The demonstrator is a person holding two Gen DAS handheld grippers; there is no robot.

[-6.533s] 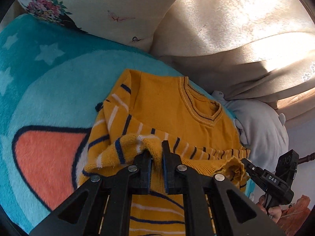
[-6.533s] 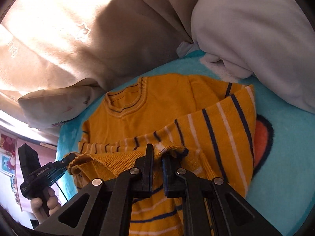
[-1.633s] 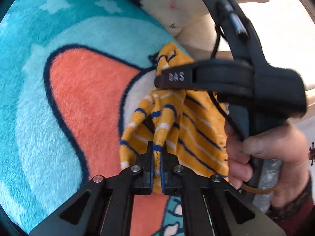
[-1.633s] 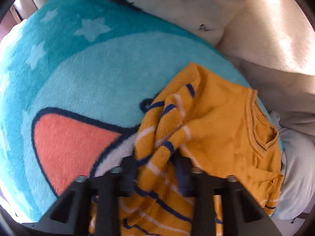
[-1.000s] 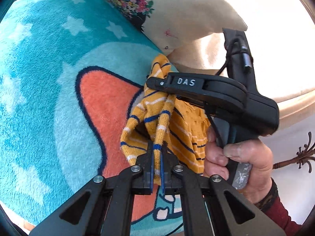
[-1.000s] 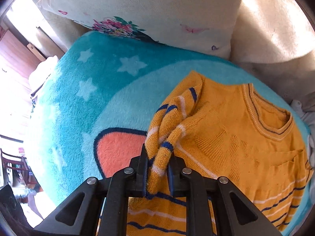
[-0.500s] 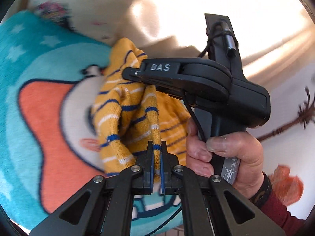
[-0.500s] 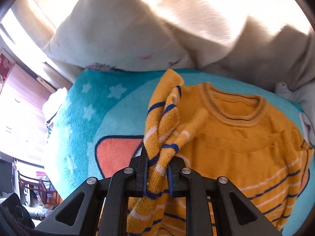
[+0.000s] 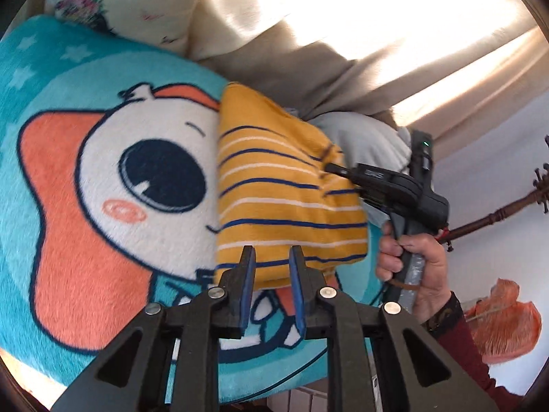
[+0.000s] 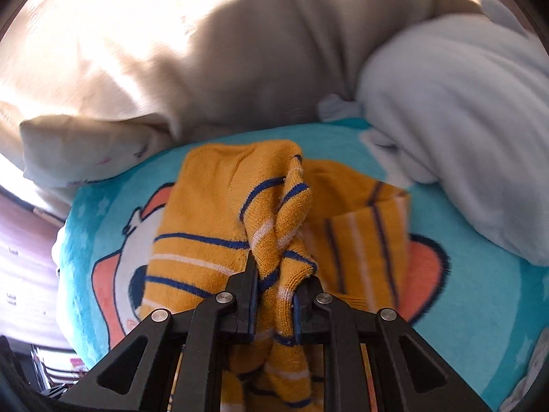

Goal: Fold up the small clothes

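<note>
Sweater [image 9: 284, 202], mustard yellow with navy and white stripes, lies on a teal cartoon-print blanket [image 9: 85, 178], folded lengthwise into a narrow panel in the left wrist view. Left tongs [image 9: 272, 285] are opening: the blue pads stand apart just above the near hem, with no cloth pinched between them, so that end of the fold reads as released. Right tongs [image 10: 274, 295] are clamped on a bunched, twisted gather of striped knit, apparently a sleeve or side edge, held up over the body of the garment; in the left wrist view the right tongs [image 9: 334, 169] sit at the far edge of the panel, carried by a hand [image 9: 411, 264]. A cream cushion [image 10: 85, 151] and a pale grey pillow [image 10: 463, 137] border the blanket. Assessment: the lengthwise fold is largely in place; the gathered portion is not yet laid flat, and a crosswise fold to shorten the panel appears outstanding. Neckline is not visible in either view.
</note>
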